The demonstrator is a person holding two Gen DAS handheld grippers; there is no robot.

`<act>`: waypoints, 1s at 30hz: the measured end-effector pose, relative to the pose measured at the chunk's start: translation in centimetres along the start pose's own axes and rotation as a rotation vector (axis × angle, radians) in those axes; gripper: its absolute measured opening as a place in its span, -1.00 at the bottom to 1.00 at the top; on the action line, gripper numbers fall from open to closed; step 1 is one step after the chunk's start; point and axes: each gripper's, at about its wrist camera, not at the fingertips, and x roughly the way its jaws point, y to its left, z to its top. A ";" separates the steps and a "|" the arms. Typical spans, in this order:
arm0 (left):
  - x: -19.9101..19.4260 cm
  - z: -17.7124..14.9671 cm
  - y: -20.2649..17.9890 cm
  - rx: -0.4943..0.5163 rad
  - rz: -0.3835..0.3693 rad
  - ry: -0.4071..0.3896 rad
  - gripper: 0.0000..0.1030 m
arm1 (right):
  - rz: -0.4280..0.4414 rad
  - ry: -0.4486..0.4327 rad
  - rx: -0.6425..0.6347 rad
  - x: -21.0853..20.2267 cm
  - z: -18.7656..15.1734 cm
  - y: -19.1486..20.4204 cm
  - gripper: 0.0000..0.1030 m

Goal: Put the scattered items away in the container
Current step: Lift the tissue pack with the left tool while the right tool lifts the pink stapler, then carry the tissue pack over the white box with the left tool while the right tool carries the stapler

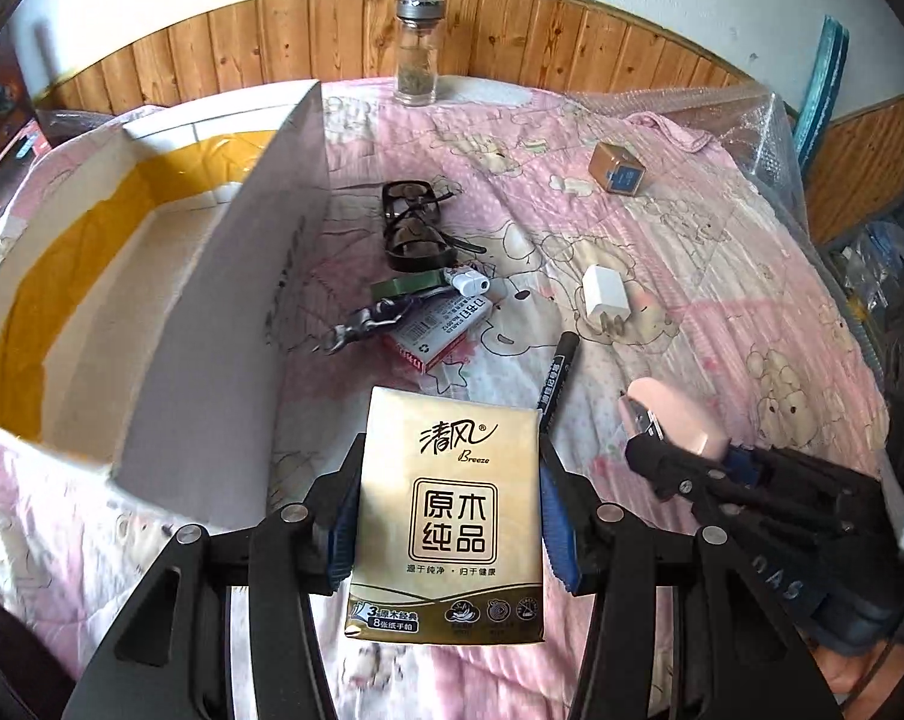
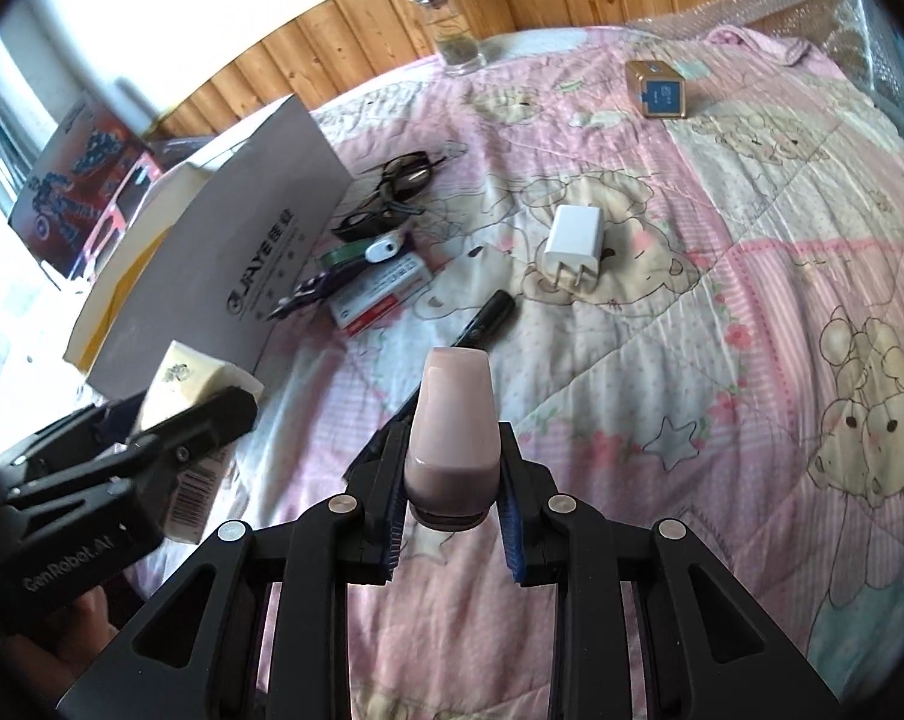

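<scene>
We've got the left tool [image 1: 449, 516] clamped on a tissue pack [image 1: 449, 534] and the right tool [image 2: 452, 498] gripping a pink stapler [image 2: 452, 426], both above the bed [image 2: 722, 300], beside the open box [image 1: 122, 252].

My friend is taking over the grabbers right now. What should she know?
Left hand-held gripper: shut on the tissue pack.
Right hand-held gripper: shut on the pink stapler.
The white box sits open at the left; nothing shows inside it yet.
On the quilt lie the glasses, staple box, marker, white charger, small gold box and glass jar.
Next, probably: drop both held things in the box, then fetch the rest.
</scene>
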 end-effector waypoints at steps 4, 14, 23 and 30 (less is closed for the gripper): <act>-1.3 -0.5 0.0 -0.002 0.019 -0.006 -0.01 | 0.001 -0.005 -0.020 -0.8 -0.6 0.8 -0.47; -4.6 -0.9 0.6 -0.014 0.056 -0.040 -0.01 | -0.004 -0.010 -0.058 -2.3 -2.1 2.7 -0.46; -7.5 -0.6 2.9 -0.051 0.079 -0.083 -0.01 | -0.009 -0.030 -0.125 -3.6 -2.6 5.7 -0.47; -9.3 -0.2 5.1 -0.089 0.081 -0.120 -0.01 | -0.011 -0.039 -0.175 -4.3 -2.6 8.2 -0.47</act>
